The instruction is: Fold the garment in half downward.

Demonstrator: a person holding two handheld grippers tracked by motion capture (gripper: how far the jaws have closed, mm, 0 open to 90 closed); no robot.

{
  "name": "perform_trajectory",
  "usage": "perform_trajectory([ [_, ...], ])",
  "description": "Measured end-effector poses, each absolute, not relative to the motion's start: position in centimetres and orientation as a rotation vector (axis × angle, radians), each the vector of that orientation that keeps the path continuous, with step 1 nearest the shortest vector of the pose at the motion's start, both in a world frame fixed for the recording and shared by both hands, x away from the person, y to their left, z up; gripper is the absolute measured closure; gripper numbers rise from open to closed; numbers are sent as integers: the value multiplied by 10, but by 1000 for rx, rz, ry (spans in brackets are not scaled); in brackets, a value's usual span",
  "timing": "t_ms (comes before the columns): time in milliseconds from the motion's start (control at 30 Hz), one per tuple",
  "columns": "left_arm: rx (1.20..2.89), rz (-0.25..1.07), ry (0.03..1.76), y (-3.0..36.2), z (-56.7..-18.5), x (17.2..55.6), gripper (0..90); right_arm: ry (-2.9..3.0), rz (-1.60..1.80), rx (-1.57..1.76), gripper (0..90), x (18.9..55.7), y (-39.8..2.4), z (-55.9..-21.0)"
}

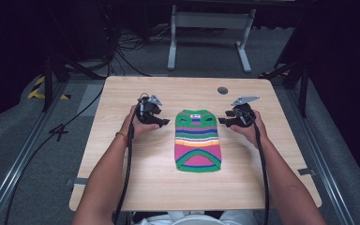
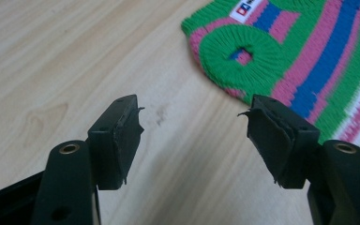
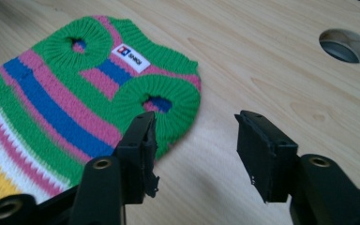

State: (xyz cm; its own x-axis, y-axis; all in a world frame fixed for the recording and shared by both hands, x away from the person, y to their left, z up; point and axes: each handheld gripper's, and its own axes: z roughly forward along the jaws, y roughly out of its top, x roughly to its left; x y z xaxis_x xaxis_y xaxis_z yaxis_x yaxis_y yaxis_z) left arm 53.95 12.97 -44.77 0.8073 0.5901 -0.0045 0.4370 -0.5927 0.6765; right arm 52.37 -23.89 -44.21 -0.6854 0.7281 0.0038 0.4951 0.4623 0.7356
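A small striped knitted sweater (image 1: 197, 140), green, pink, blue, white and yellow, lies flat on the wooden table (image 1: 122, 178), neck end away from me. My left gripper (image 1: 161, 123) hovers just left of its upper part, jaws apart over bare wood, nothing between them. In the left gripper view the sweater (image 2: 304, 61) lies ahead to the right of the left gripper (image 2: 190, 119). My right gripper (image 1: 221, 121) hovers just right of the upper part, jaws apart and empty. In the right gripper view the sweater's armhole edge (image 3: 164, 105) sits beside one jaw of the right gripper (image 3: 194, 124).
A round cable hole (image 1: 222, 90) is cut in the table near the far edge, also seen as a hole (image 3: 346, 45) in the right gripper view. Beyond the table stand a white frame (image 1: 208, 28) and floor cables. Bare wood surrounds the sweater.
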Motion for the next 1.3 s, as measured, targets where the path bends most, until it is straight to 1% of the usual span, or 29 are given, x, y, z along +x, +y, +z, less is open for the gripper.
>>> perform_trajectory([
  [67, 2274, 264, 771, 125, -448, 546, 383, 2408, 1071, 1045, 529, 530, -235, -443],
  [300, 2253, 256, 793, 107, -453, 560, 423, 2412, 1065, 1065, 599, 549, -220, -446],
  [467, 2260, 259, 798, 95, -457, 568, 434, 2424, 1043, 1057, 607, 559, -209, -449],
  [533, 2252, 242, 809, 90, -460, 571, 441, 2435, 1032, 1058, 617, 561, -205, -452],
  [733, 2265, 231, 839, 76, -468, 578, 478, 2442, 1005, 1070, 645, 570, -196, -459],
  [867, 2265, 227, 860, 69, -472, 582, 482, 2437, 1004, 1088, 658, 573, -194, -462],
  [1000, 2255, 232, 878, 65, -473, 585, 461, 2435, 995, 1122, 665, 576, -195, -467],
  [1200, 2208, 238, 907, 62, -476, 585, 478, 2442, 1011, 1148, 673, 577, -197, -471],
  [1233, 2203, 236, 913, 62, -477, 584, 493, 2443, 1017, 1152, 673, 577, -197, -471],
  [1300, 2218, 225, 907, 61, -475, 584, 571, 2447, 1032, 1174, 674, 577, -199, -473],
])
